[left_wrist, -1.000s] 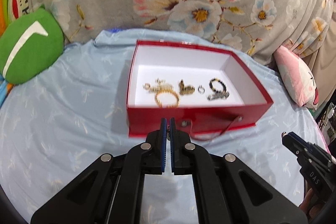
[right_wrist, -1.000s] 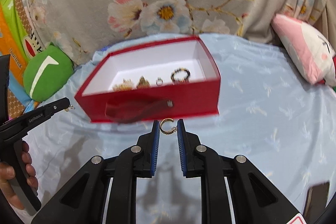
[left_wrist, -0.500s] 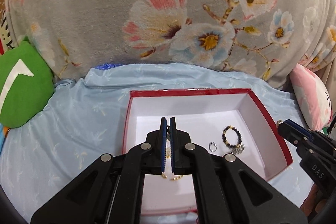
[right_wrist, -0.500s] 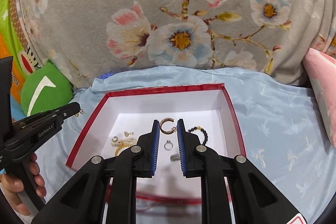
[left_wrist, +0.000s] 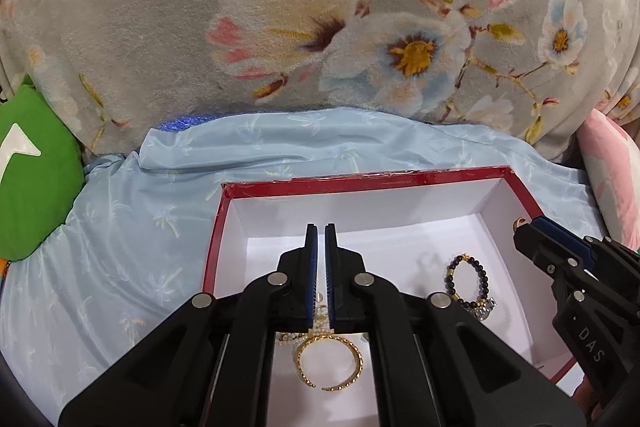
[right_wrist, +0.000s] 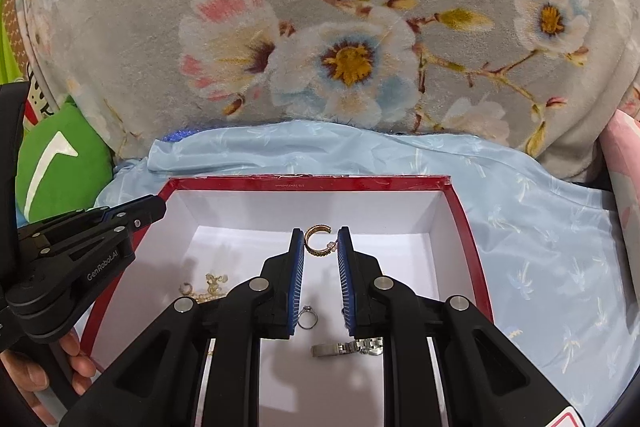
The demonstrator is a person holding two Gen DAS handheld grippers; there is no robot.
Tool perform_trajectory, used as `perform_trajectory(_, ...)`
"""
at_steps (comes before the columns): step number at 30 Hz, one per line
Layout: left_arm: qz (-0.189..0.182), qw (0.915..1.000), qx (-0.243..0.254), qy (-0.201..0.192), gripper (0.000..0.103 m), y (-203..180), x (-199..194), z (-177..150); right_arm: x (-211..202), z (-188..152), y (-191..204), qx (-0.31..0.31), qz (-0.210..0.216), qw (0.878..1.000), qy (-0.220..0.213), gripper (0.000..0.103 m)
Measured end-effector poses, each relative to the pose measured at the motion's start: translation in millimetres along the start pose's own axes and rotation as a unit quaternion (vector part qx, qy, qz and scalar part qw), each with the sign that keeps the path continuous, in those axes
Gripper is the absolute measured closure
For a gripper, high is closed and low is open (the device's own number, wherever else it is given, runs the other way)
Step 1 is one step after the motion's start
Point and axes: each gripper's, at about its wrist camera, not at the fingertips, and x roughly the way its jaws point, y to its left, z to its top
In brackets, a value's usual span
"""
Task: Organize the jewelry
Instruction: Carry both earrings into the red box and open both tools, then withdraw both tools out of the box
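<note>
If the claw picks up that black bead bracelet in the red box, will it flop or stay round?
Probably flop: the black bead bracelet looks like separate beads on a string, lying slightly uneven. It likely weighs little. The charm end may dangle.

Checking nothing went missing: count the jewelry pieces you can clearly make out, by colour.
Gold: 2 (cuff earring held between the right fingers, open bangle)
Silver: 2 (ring, link strap)
Black: 1 (beaded bracelet)
Total: 5
The pale gold tangle is too jumbled to count.
</note>
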Motion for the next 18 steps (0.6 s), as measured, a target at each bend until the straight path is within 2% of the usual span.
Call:
perform_trajectory(2, 0.0, 1.0, 0.0, 0.001, 0.099, -0.1, 2.3, 0.2, 0.0, 0.3, -0.1, 0.001, -0.002, 1.0, -0.001, 0.087)
perform_trajectory(4, 0.008, 1.0, -0.003, 0.002, 0.08, 0.3, 3.7, -0.6, 0.7, -0.1, -2.0, 0.003, -0.005, 1.0, -0.007, 0.086)
perform_trajectory(5, 0.012, 0.9999, -0.007, 0.0, 0.059, 1.1, 3.6, -1.1, 1.0, 0.4, -3.1, 0.005, -0.005, 1.0, -0.007, 0.084)
perform_trajectory(6, 0.017, 0.9998, -0.01, -0.005, 0.048, 1.8, 2.2, -1.7, 0.6, 0.7, -4.6, 0.008, -0.005, 1.0, -0.009, 0.083)
perform_trajectory(9, 0.015, 0.9998, -0.01, -0.012, 0.048, 2.4, -2.5, -2.9, -4.6, 1.3, -7.7, 0.012, -0.007, 1.0, -0.016, 0.076)
perform_trajectory(16, 0.023, 0.9993, -0.002, -0.031, 0.047, 0.0, -24.8, -8.0, -30.8, -2.6, -8.4, 0.023, -0.002, 0.999, -0.027, 0.074)
perform_trajectory(18, 0.029, 0.9989, 0.002, -0.037, 0.047, -1.0, -34.4, -11.7, -40.2, -6.9, -5.3, 0.022, -0.004, 0.999, -0.029, 0.071)
